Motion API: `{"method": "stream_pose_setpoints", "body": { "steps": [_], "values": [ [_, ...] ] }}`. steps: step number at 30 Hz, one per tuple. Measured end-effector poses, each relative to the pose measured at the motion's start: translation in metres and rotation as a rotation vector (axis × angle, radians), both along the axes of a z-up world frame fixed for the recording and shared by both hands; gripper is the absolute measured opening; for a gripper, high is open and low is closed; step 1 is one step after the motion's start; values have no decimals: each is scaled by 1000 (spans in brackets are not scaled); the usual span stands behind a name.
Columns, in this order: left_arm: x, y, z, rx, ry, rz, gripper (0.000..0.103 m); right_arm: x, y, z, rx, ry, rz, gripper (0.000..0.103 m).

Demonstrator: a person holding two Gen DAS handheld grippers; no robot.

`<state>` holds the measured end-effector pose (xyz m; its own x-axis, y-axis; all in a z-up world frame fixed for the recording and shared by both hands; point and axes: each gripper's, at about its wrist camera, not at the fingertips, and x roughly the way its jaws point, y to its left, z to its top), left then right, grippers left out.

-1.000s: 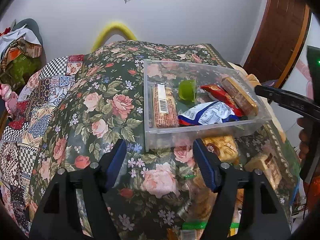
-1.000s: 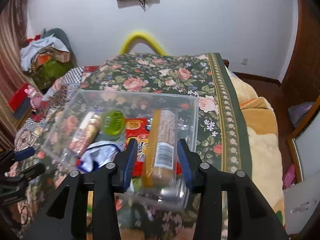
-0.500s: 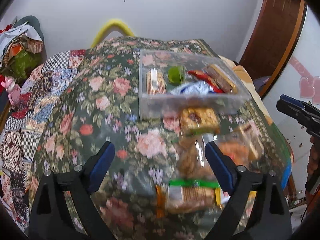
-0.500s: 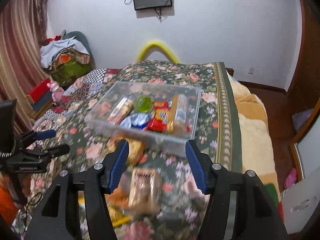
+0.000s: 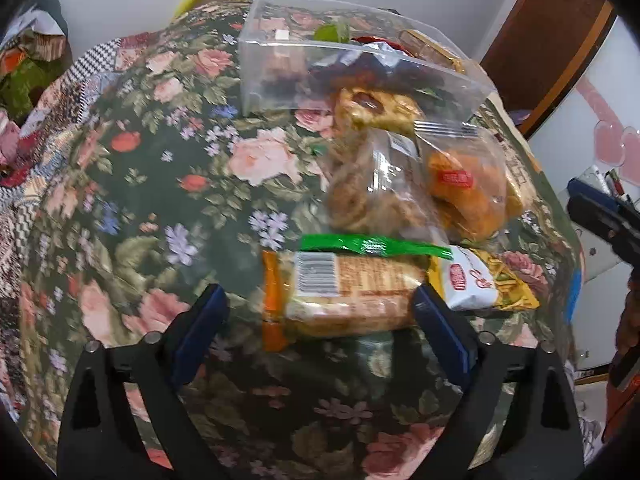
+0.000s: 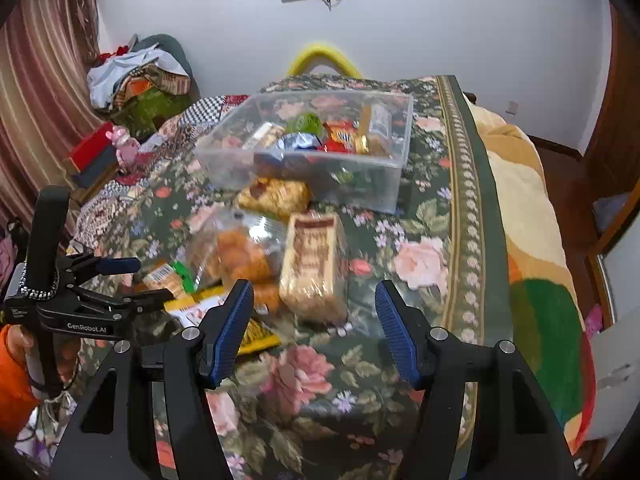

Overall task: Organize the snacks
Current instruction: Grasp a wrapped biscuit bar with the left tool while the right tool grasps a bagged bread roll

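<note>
A clear plastic bin (image 5: 276, 76) (image 6: 304, 168) holding several snacks stands on the floral bedspread (image 5: 168, 208). Loose snacks lie in front of it: an orange-ended biscuit pack (image 5: 344, 300), a yellow-white packet (image 5: 484, 284), clear bags of pastries (image 5: 376, 196) (image 6: 240, 252) and a tan cracker pack (image 6: 314, 264). My left gripper (image 5: 320, 328) is open, its jaws on either side of the biscuit pack, low over the bed. My right gripper (image 6: 314, 328) is open and empty just in front of the tan cracker pack. The left gripper also shows in the right wrist view (image 6: 136, 284).
A striped blanket (image 6: 532, 248) hangs off the bed's right side. Piled clothes (image 6: 136, 76) and a pink toy (image 6: 124, 148) sit beyond the left side. A yellow hoop (image 6: 324, 60) stands behind the bed. A wooden door (image 5: 548, 36) is at the right.
Both grippers pulled back from the bin toward the near end of the bed. The left gripper dropped low around the biscuit pack. The right gripper closed in on the tan cracker pack.
</note>
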<state>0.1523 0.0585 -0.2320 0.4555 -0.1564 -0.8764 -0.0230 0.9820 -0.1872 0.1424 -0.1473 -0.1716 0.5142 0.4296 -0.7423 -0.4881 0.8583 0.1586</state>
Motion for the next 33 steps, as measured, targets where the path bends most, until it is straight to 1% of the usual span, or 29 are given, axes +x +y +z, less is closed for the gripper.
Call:
{"method": "stream_pose_setpoints", "body": {
  "steps": [7,10,15,18,20,22,23,26,28,33],
  "values": [
    [8,-16,-9,-28,29,-29,97,0,-7,-13,0,32,-13,60],
    [13,-22,-15,-3,36,-38,98,3,-6,-16,10,41,-11,60],
    [15,-21,-18,14,5,-15,97,11,2,-22,6,42,-7,60],
    [14,-20,-18,36,-21,-30,91,16,7,-25,-6,34,-8,60],
    [14,-15,-16,38,-31,-31,85,21,9,-28,-14,30,-10,60],
    [13,-9,-15,37,-36,-28,83,26,11,-31,-18,27,-17,59],
    [12,-7,-14,40,-41,-23,81,29,12,-33,-21,32,-19,55],
    [9,1,-12,48,-48,-12,80,35,11,-37,-4,47,-22,44],
    [8,4,-11,51,-53,-1,80,37,11,-38,2,49,-25,39],
    [4,12,-1,60,-79,17,79,43,11,-41,5,56,-22,35]
  ]
}}
